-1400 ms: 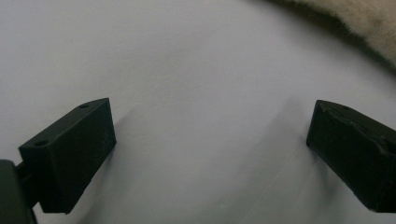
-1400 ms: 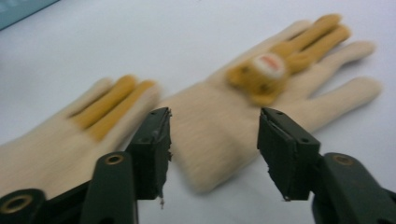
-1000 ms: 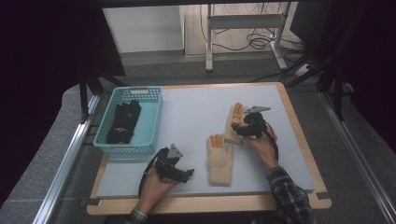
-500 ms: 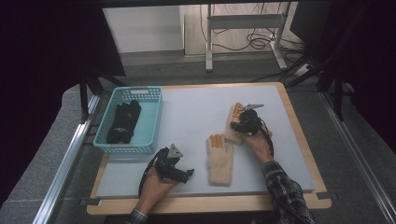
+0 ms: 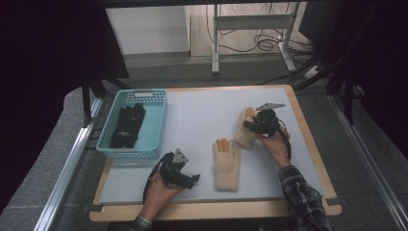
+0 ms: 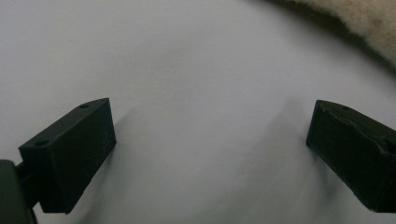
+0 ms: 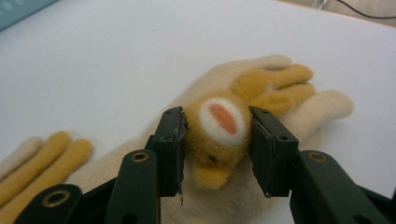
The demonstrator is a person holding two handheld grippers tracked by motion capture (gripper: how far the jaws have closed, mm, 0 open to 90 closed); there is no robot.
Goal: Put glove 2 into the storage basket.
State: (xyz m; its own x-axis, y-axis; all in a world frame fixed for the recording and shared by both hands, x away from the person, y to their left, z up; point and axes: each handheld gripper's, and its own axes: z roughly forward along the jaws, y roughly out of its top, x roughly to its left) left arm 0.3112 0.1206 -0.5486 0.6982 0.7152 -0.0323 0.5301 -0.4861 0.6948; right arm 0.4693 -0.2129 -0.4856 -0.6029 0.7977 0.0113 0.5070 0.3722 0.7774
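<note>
1. Right gripper (image 7: 215, 140) jaws clamped on far glove's (image 7: 280, 100) yellow animal patch (image 7: 219, 135), right side of table (image 5: 202, 110).
2. Left gripper (image 6: 210, 154) jaws apart, over bare table beside near glove (image 5: 226, 161).

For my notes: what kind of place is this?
Probably a lab set up for recording: a bordered worktable in a dark enclosure, a person's hand-held grippers, and loose cables on the floor behind.
</note>
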